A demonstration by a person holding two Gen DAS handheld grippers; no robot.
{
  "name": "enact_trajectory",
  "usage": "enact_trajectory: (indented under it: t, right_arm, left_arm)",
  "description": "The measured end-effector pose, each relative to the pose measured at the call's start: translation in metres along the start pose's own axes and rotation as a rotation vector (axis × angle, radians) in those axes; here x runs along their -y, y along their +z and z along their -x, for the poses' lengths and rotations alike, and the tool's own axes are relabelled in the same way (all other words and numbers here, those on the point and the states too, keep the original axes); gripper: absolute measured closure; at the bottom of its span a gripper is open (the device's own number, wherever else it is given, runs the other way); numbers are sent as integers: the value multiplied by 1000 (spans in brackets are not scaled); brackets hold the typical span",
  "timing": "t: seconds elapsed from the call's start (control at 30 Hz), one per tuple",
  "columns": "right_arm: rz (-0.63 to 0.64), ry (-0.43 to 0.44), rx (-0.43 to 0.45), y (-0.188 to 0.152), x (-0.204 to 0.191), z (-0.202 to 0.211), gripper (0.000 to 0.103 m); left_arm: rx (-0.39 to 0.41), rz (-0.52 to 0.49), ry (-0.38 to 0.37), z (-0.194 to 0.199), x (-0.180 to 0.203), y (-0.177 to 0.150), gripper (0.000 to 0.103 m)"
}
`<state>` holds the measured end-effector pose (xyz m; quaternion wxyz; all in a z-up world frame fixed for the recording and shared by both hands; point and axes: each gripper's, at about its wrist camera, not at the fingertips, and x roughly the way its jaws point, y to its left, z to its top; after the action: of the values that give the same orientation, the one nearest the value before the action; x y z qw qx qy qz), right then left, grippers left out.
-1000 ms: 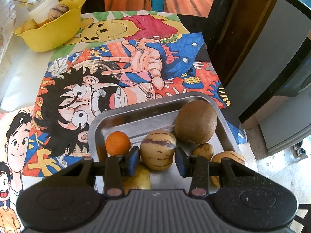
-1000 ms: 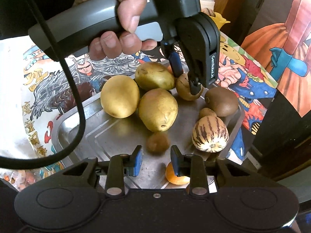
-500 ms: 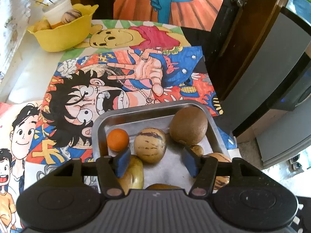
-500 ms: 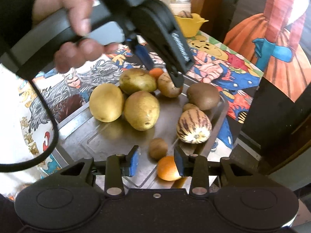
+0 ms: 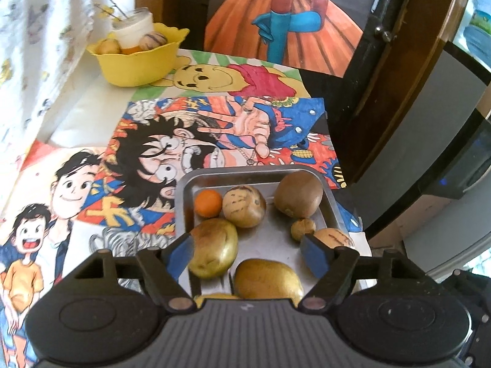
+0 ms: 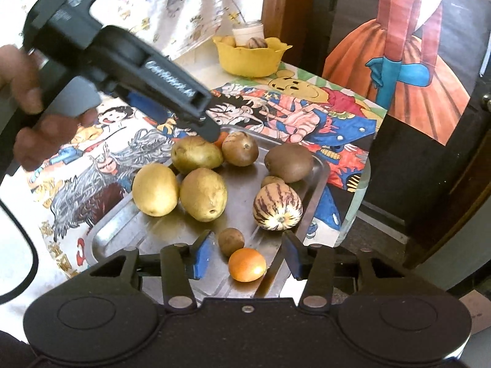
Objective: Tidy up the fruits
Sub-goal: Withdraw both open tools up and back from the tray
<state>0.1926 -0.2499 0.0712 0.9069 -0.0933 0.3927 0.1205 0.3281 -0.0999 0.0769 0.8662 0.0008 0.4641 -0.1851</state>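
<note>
A steel tray [image 5: 187, 190] [image 6: 316, 184] holds several fruits: a small orange [image 5: 209, 203], a round tan melon [image 5: 244, 210], a brown kiwi [image 5: 298, 194] [image 6: 289, 162], yellow-green fruits [image 5: 213, 247] [image 6: 203, 194], a striped melon [image 6: 277, 206], a small brown fruit [image 6: 231, 240] and a second orange [image 6: 247, 264]. My left gripper [image 5: 247, 253] is open and empty above the tray's near part. My right gripper [image 6: 247, 256] is open and empty, with the small brown fruit and the orange between its fingers. The left gripper also shows in the right wrist view, above the tray's far left.
A yellow bowl [image 5: 138, 59] [image 6: 250, 55] with fruit and a white cup stands at the table's far left corner. Cartoon drawings cover the table. A dark wooden door frame [image 5: 399, 70] and the table's right edge lie close beside the tray.
My left gripper let go of the round tan melon, opened wide and pulled up and back. My right gripper opened wider and drew back a little from the tray.
</note>
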Motion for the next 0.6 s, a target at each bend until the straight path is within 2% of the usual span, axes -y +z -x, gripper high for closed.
enact_trajectory:
  t: [0.37, 0.6]
  right_arm:
    - [-77, -27, 44, 11, 1, 22, 43]
    - [-140, -55, 52, 20, 4, 28, 33]
  left_arm:
    - [31, 71, 48, 40, -10, -22, 15]
    - [49, 106, 86, 57, -18, -28, 6]
